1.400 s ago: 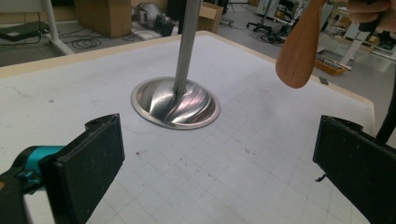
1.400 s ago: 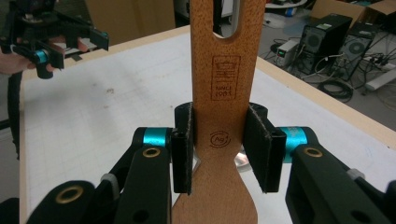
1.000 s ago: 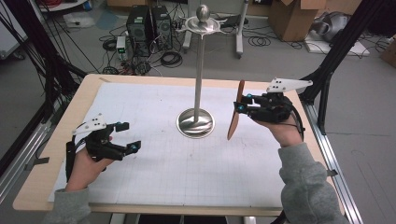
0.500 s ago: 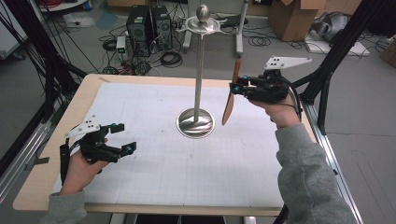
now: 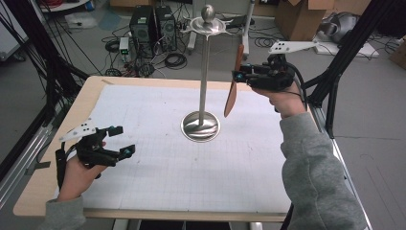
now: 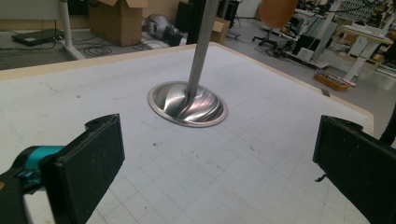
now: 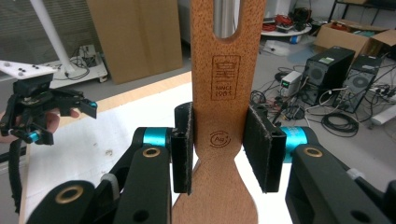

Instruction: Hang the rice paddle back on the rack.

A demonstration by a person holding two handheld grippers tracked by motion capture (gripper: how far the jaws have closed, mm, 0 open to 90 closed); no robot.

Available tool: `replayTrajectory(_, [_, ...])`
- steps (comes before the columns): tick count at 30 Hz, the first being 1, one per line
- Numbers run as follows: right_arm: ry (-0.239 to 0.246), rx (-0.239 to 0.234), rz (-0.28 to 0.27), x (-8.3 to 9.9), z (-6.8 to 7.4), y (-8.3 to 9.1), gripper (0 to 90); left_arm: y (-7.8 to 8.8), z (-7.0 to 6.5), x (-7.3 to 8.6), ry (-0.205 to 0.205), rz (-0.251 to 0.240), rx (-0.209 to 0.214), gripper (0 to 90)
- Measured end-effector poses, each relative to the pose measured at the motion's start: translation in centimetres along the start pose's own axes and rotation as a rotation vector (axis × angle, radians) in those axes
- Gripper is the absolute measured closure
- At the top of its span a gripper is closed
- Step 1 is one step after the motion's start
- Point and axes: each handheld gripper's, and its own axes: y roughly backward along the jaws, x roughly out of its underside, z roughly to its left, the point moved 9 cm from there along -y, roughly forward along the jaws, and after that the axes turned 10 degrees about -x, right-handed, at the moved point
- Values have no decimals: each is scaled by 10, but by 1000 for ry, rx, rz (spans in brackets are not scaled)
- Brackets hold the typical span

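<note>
Wooden spatula [image 7: 219, 116] clamped by right hand-held gripper [image 7: 219, 147], upright

One camera looks down from above the table [image 5: 158, 191]. Two ride the grippers, very close. The high and left views share the metal stand [image 5: 203, 91] [image 6: 189, 100].

stand [image 5: 200, 125] mid-table [image 5: 143, 191] | spatula [image 5: 232, 91] just right | left tool [image 5: 111, 142] front-left

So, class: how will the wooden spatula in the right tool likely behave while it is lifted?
The wooden spatula looks stiff: it hangs straight below the right tool. Probably light, being thin and flat. Gripped at its narrow neck, it might pivot or slip between the pads.
</note>
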Motion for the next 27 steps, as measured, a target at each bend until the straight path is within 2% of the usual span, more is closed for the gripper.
replayTrajectory(19, [24,10,-16,-34,-4,0,646,-4,0,-2,4,0,9,25])
replayTrajectory(27, [23,8,-8,-37,-5,-1,646,-5,0,-1,5,3,11,25])
